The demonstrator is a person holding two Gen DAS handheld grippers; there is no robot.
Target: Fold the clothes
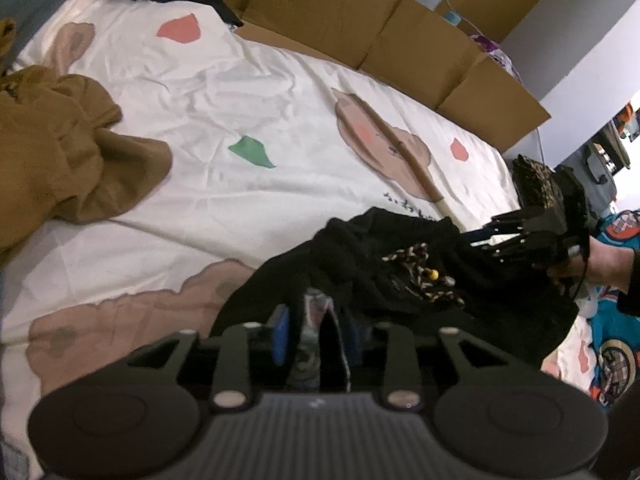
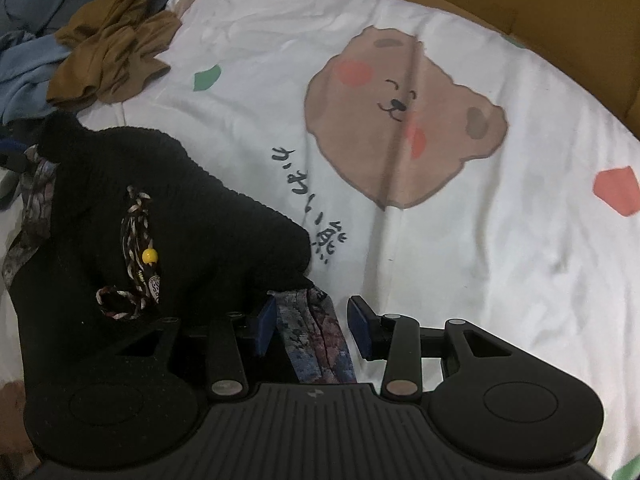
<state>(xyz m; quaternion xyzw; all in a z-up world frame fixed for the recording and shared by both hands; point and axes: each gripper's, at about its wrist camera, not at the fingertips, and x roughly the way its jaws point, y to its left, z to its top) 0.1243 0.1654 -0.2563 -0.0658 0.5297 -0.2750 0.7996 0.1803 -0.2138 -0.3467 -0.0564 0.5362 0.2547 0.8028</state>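
Note:
A black knitted garment [image 1: 400,264] with a patterned lining, braided cord and yellow bead [image 2: 149,256] hangs between my two grippers above the bed. My left gripper [image 1: 316,336] is shut on one edge of the garment, with cloth between its blue pads. My right gripper [image 2: 314,330] has its jaws apart, with the patterned edge of the garment [image 2: 316,340] lying between the pads. The right gripper also shows at the right of the left wrist view [image 1: 516,232].
A white bedsheet with bear prints [image 2: 460,240] covers the bed. A crumpled brown garment [image 1: 68,152] lies at the left, also in the right wrist view [image 2: 112,68]. Blue cloth [image 2: 28,72] lies beside it. Cardboard boxes [image 1: 400,28] line the far edge.

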